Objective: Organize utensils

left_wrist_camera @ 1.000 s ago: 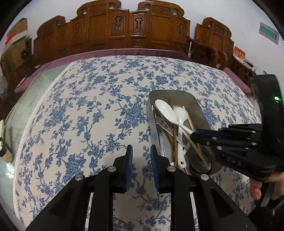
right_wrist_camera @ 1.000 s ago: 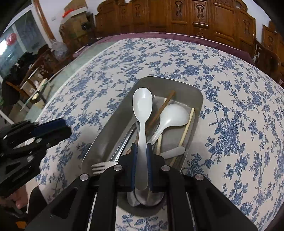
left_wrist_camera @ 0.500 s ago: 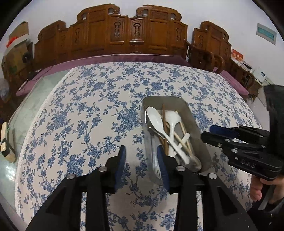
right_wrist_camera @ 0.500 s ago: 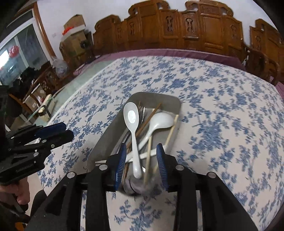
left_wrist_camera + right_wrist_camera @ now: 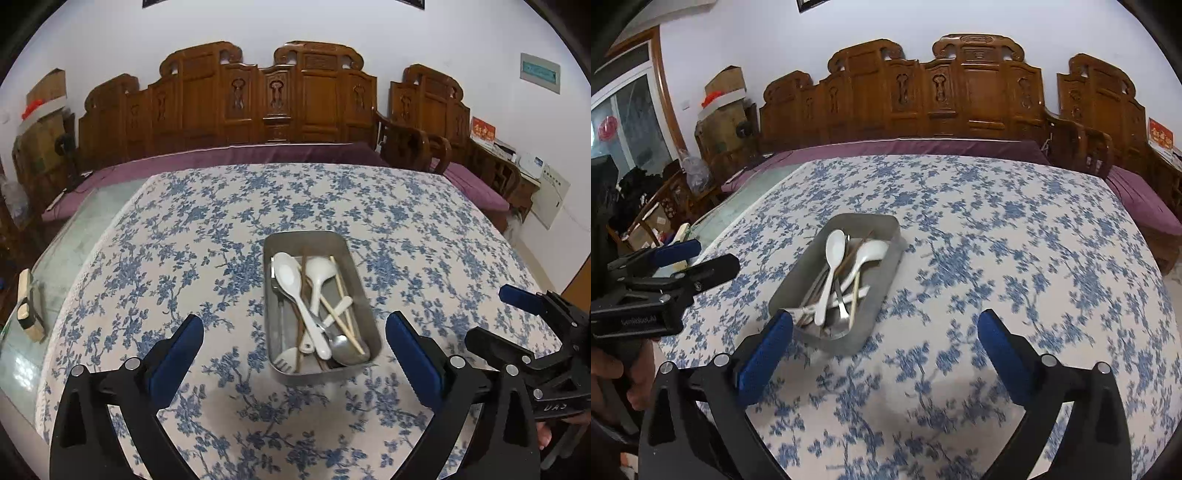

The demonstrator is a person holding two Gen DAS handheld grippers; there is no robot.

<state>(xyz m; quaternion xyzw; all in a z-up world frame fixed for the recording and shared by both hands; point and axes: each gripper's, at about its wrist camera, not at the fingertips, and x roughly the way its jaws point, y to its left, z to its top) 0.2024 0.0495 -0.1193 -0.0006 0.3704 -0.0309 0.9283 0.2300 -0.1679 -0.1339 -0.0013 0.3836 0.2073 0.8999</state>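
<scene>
A metal tray (image 5: 360, 280) sits on the floral tablecloth and holds white spoons (image 5: 293, 284), chopsticks (image 5: 341, 302), a metal spoon and a white fork. It also shows in the right wrist view (image 5: 886, 280), with the white spoons (image 5: 833, 258) in it. My left gripper (image 5: 294, 347) is wide open and empty, held back from the tray's near end. My right gripper (image 5: 884, 341) is wide open and empty, to the right of the tray's near end. Each gripper shows in the other's view: the right one (image 5: 524, 317), the left one (image 5: 676, 262).
The blue floral cloth (image 5: 184, 258) covers a table with a glass edge (image 5: 74, 243) at the left, where a small block (image 5: 27, 310) lies. Carved wooden chairs (image 5: 280, 99) and a purple cushion stand behind. The near table edge is close to both grippers.
The right gripper let go of the white spoon, which now lies in the tray. Both grippers opened wide and pulled back and up from the tray.
</scene>
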